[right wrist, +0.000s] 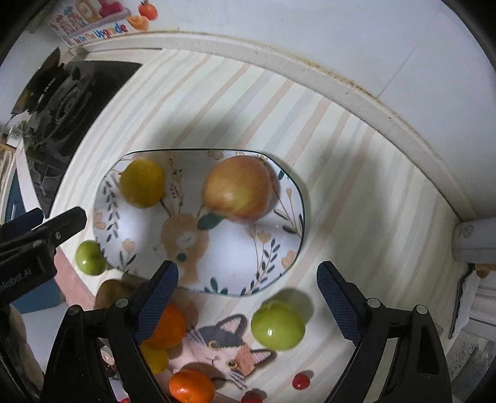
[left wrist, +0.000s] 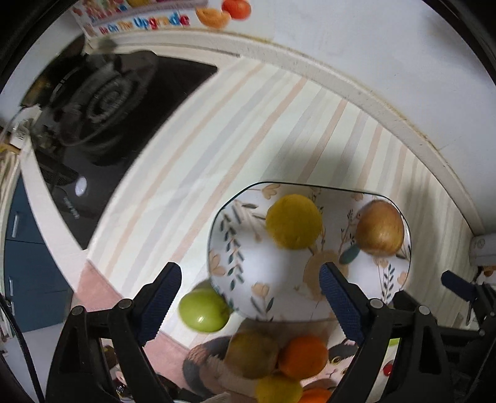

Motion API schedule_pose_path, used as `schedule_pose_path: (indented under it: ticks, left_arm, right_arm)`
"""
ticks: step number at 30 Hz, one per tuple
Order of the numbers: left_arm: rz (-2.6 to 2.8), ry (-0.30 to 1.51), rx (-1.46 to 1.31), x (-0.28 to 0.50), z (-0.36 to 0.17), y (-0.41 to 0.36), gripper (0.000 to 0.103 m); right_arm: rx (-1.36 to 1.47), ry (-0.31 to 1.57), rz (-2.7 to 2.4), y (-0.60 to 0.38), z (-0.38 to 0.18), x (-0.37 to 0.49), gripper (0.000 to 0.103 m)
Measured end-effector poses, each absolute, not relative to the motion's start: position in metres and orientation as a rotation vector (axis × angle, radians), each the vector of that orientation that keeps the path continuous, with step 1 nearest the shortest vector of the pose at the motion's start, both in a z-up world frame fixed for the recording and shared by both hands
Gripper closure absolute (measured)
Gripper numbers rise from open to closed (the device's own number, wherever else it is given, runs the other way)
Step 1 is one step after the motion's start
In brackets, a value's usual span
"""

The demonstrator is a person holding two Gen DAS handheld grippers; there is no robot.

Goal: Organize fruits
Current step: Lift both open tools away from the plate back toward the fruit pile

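Green fruit sits loose on desk near plate; right gripper jaws released, empty, left gripper likewise. Next: likely descend, pinch it, lift onto plate.

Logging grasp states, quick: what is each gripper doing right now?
Left gripper: open, holding nothing, over the plate.
Right gripper: open, holding nothing, above a green fruit.

Black gas stove at the far left, striped mat, colourful lettered box behind.
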State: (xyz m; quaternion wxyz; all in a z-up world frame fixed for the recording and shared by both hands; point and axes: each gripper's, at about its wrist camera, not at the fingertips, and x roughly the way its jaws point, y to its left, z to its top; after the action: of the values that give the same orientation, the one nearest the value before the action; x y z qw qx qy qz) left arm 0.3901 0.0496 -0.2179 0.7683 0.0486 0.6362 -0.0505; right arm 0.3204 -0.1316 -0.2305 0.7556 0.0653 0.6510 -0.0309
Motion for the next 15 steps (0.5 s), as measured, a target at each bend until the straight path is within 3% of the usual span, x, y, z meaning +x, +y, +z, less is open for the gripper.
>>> schedule_pose_path:
  ticks: [15]
  left_arm:
    - [-0.143, 1.209, 0.122, 0.315, -0.149, 0.060, 0.012]
  right_arm:
    - [0.172, 1.255, -0.018, -0.118, -0.150, 0.262, 0.010]
